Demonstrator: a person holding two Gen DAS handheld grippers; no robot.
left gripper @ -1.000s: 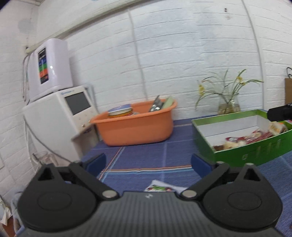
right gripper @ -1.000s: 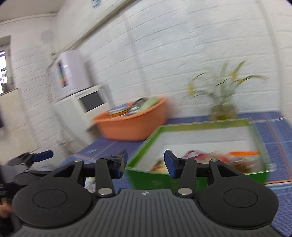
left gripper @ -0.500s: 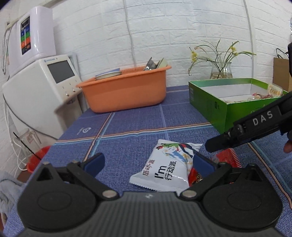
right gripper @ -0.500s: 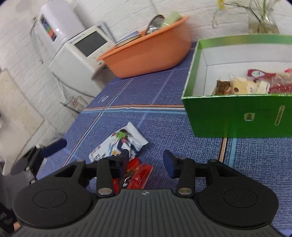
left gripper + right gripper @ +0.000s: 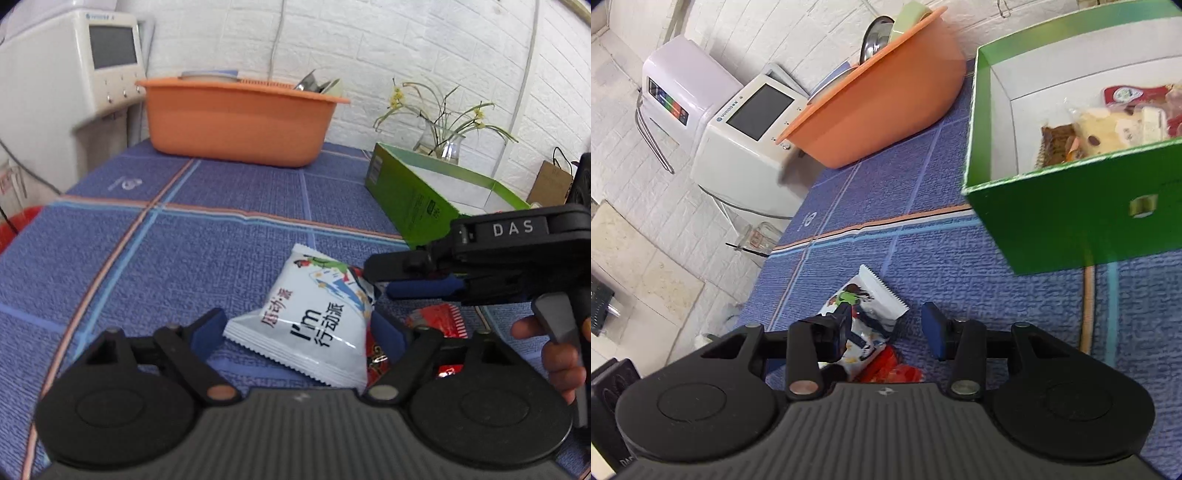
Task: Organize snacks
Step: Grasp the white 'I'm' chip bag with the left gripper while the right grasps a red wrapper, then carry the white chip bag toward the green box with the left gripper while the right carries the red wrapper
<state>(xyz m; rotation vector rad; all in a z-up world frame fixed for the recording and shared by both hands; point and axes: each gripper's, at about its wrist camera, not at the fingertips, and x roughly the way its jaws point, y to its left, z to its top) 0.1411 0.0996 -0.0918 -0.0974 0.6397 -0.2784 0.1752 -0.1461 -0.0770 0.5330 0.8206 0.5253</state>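
Item: white snack packet (image 5: 317, 325), lower centre of the left wrist view, lying flat on the blue woven desk (image 5: 184, 258). Printed "I'm" with Chinese characters and a cartoon panel at its upper end; serrated seals at both short ends. Judged light, soft and air-filled, its film slippery and its contents likely crushable; best taken across the flat body or by a seal, with gentle pressure.

Left gripper (image 5: 295, 334): jaws wide, one on either side of the packet's lower end, not closed on it.

Item: red wrapper (image 5: 439, 319), right of and partly under the white packet; small print unreadable. Thin, crinkly, light; pinch at an exposed edge.

Right gripper (image 5: 886, 325): jaws apart, holding nothing, over the packet's upper end and the red wrapper; housing lettered "DAS" at right of the left view.

Item: green box (image 5: 1071, 206), upper right of the right wrist view, open, already holding wrapped cakes and a red-labelled pack; markings illegible.

Upper left: appliance (image 5: 746, 140) badged "vimoo", uncertain
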